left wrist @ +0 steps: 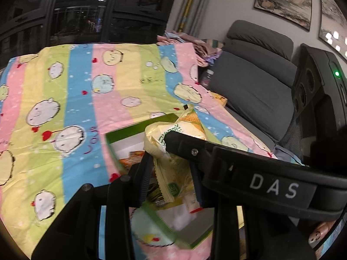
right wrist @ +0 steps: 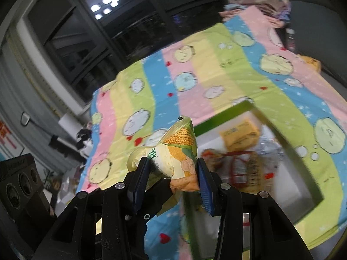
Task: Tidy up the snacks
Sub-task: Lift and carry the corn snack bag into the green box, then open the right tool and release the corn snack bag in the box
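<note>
Pinching one yellow corn snack bag (right wrist: 180, 151) between them, both grippers hold it in the air above the striped cartoon bedsheet (left wrist: 65, 99). The left gripper (left wrist: 171, 171) clamps the bag's crimped lower end, and the right gripper (right wrist: 173, 177) presses its blue pads on the corn-printed part, its black body crossing the left wrist view. Just below and beside the bag sits a green-rimmed box (right wrist: 288, 149) with several snack packets inside, blurred. A grey sofa (left wrist: 256, 86) stands beside the sheet.
</note>
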`<state>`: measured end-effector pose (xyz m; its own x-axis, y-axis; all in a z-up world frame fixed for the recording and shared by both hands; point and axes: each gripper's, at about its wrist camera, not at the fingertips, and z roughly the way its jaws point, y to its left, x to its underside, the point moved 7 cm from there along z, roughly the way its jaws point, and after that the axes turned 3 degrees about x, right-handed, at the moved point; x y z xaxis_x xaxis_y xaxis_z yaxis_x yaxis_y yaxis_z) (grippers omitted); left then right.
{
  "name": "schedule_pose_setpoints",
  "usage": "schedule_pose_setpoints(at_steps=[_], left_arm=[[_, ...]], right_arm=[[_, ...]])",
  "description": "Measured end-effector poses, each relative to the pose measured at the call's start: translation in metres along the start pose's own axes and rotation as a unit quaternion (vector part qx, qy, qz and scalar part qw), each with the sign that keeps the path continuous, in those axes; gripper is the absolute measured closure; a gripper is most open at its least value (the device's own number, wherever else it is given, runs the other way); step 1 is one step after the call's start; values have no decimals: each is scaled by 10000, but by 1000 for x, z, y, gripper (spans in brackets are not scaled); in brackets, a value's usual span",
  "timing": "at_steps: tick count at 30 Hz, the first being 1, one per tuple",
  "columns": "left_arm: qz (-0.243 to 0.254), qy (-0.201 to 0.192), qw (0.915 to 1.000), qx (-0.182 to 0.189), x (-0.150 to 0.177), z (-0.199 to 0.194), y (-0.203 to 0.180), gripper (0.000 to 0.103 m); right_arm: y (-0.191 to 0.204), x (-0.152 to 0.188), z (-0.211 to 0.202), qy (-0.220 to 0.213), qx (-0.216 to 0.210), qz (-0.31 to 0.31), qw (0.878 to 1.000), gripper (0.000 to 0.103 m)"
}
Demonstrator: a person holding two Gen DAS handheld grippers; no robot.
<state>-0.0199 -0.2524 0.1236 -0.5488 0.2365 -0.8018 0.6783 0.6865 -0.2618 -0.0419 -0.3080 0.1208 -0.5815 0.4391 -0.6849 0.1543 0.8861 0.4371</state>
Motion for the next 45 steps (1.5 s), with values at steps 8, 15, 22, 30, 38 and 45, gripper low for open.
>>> schedule_pose_setpoints(at_steps=[8,15,22,30,38,45], left_arm=[[88,252,9990,354,0,40,-32,71],[-92,777,9952,586,16,79,-41,71],[-299,1243,9894,693,32,104,-44,71],[-514,1657,9824,699,44,121,-43,71],[-776,1996,9748,618,55,132,-34,70],[-885,2182,9699,617,61,135,-31,69]], right_arm=[[-51,-10,-4,-67,433,326,9985,56],[-87,-5,10,284,1070,371,9932,56],[-115,4,24,694,1258,612,9877,56],[-128,11,39,1016,1323,714,9834,56],[-133,19,55,1317,1346,779,9790,56],[-136,22,61,1405,1406,790,9769,56]])
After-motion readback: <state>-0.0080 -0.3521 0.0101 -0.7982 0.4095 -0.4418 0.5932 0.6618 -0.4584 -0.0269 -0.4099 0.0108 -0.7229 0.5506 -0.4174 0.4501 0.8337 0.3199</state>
